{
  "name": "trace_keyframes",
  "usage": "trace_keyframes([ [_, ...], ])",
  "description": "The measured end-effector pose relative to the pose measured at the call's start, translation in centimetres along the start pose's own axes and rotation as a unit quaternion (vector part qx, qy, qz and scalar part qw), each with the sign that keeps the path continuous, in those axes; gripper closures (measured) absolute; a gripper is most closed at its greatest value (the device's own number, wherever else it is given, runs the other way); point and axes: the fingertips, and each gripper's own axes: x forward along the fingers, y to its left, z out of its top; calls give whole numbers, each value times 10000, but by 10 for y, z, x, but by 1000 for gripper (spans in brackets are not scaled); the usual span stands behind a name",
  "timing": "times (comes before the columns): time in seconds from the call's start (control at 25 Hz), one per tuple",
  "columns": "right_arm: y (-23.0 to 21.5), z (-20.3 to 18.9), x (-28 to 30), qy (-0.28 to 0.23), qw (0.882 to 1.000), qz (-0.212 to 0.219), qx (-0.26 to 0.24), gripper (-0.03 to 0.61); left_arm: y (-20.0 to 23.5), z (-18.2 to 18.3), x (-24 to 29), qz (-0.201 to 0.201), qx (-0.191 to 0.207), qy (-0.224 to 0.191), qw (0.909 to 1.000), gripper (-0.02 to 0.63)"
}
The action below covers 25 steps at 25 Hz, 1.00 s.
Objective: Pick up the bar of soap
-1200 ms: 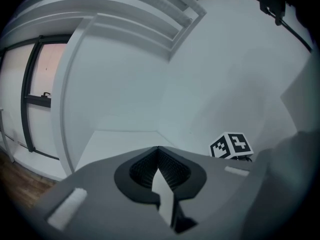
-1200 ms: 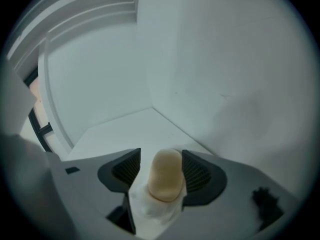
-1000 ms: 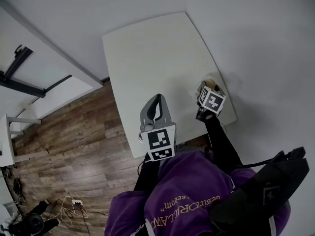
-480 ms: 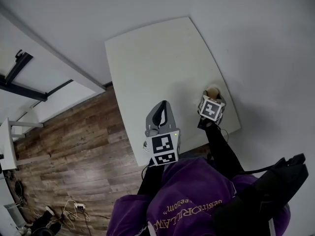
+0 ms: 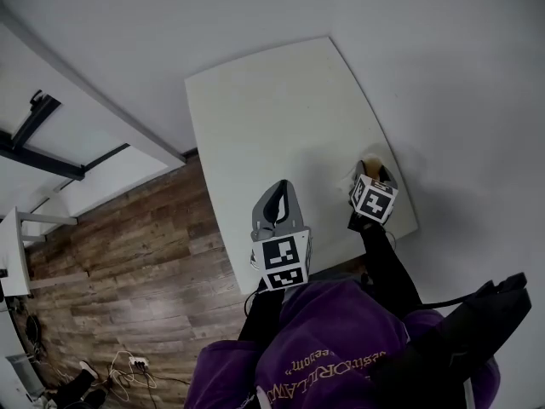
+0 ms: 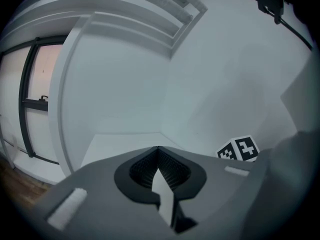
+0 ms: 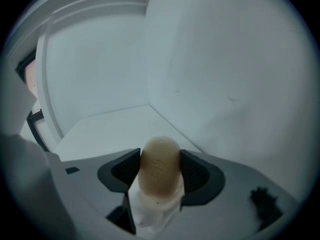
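One tan, oval soap (image 7: 159, 176) is being gripped by the right tongs (image 7: 160, 159); the left tongs (image 6: 158, 151) are being held clenched.

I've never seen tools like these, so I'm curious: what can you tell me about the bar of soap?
The bar of soap is a tan, rounded oval with a matte, faintly marked surface. It stands on end between the jaws of the right gripper, which press on both its sides. Something whitish shows just below it. It sits near the white table's right edge; whether it touches the table is unclear.
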Motion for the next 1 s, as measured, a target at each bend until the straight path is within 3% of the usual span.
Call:
trace_keyframes([
  [0.24,7,61,-31,-1084,9938,240,-41,321,7,10,-2,150,-2,-162,9998,610],
  [0.44,21,134,-85,-2367,9699,536,-213,321,11,29,-10,324,-10,-437,9985,609],
  [0.72,49,231,-188,-4093,9002,1481,-145,321,10,89,-30,479,-19,-1320,9901,609],
  [1.0,78,277,-268,-5037,8309,2362,-132,321,-5,169,-61,479,322,-2581,9644,610],
])
